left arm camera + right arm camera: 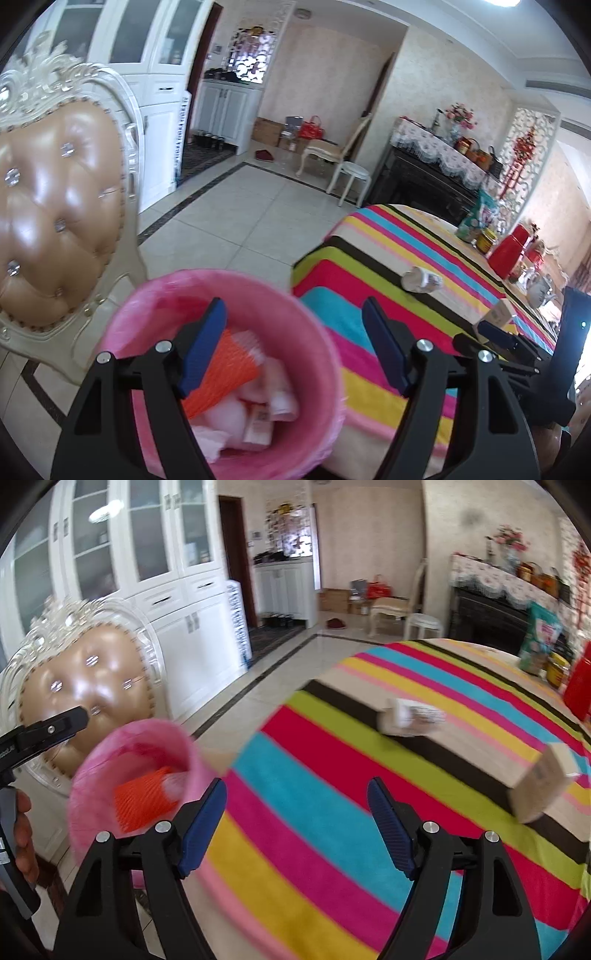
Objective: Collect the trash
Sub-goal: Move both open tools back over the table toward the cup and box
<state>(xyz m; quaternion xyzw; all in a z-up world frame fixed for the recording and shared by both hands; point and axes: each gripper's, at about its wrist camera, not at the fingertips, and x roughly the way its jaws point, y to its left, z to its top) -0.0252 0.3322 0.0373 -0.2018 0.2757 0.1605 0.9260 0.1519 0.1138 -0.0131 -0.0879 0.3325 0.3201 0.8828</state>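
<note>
Left wrist view: a tiled floor (236, 206) meets a table under a striped cloth (373, 266); a tufted chair (62, 221) stands at left. The pink-lined bin (229, 295) beside the table holds orange foam netting (225, 369) and pale wrappers. The left gripper (295, 347) hangs above it, jaws wide apart, holding nothing. Right wrist view: the right gripper (297, 827) stands wide open and empty over the cloth, where a crumpled tube (410, 716) and a small carton (539, 786) lie, blurred.

Tufted chair (55, 221) beside striped tablecloth (332, 794); white cabinets (147, 572) behind.
</note>
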